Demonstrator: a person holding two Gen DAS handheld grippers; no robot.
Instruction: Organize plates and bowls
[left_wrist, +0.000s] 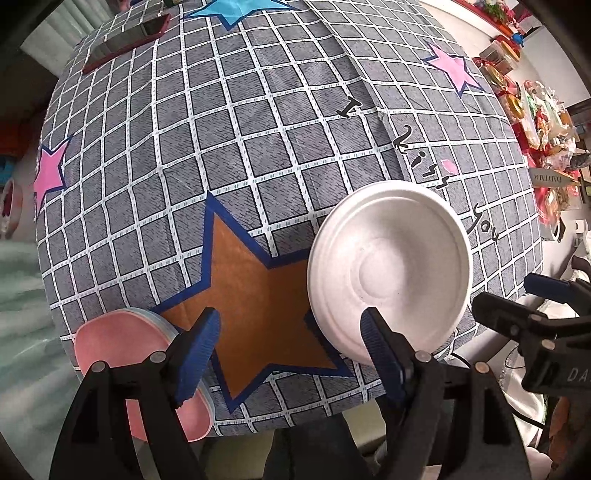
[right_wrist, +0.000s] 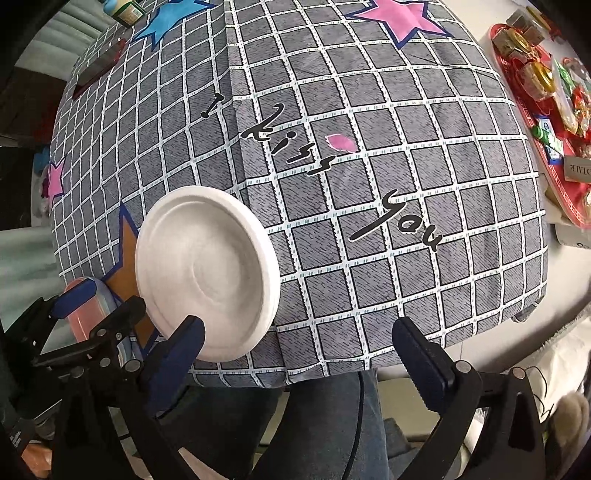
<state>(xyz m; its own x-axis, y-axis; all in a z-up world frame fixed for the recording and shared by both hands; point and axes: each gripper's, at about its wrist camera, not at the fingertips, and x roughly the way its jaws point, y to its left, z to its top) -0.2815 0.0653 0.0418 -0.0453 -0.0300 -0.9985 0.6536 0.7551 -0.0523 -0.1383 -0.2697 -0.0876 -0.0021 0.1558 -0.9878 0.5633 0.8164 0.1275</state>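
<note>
White plate (left_wrist: 391, 273): round, so no long axis; it lies flat and face up, hollow side to the camera, near the front edge of the worktop (left_wrist: 258, 147), its rim overlapping one arm of the brown star (left_wrist: 255, 299) printed on the cloth.
Pink plates (left_wrist: 99, 343): a small stack with a pink one on top and a pale blue rim showing beneath, face up at the front left corner of the worktop, partly over the edge; well apart from the white plate, with the brown star between them.
Left gripper (left_wrist: 290, 332): jaws released and spread wide, holding nothing; its right finger overlaps the near rim of the white plate in the left wrist view, contact cannot be told.
Right gripper (right_wrist: 299, 343): jaws released, empty; in the right wrist view its left finger overlaps the white plate's lower rim, its right finger is over bare cloth.
Cloth: grey grid with pink and blue stars and the lettering "I kiss you" just beyond the white plate.
Surroundings: a dark red-edged flat object (left_wrist: 125, 40) at the far left of the worktop; a red tray of wrapped packets (right_wrist: 546, 122) off to the right, beside the cloth.
</note>
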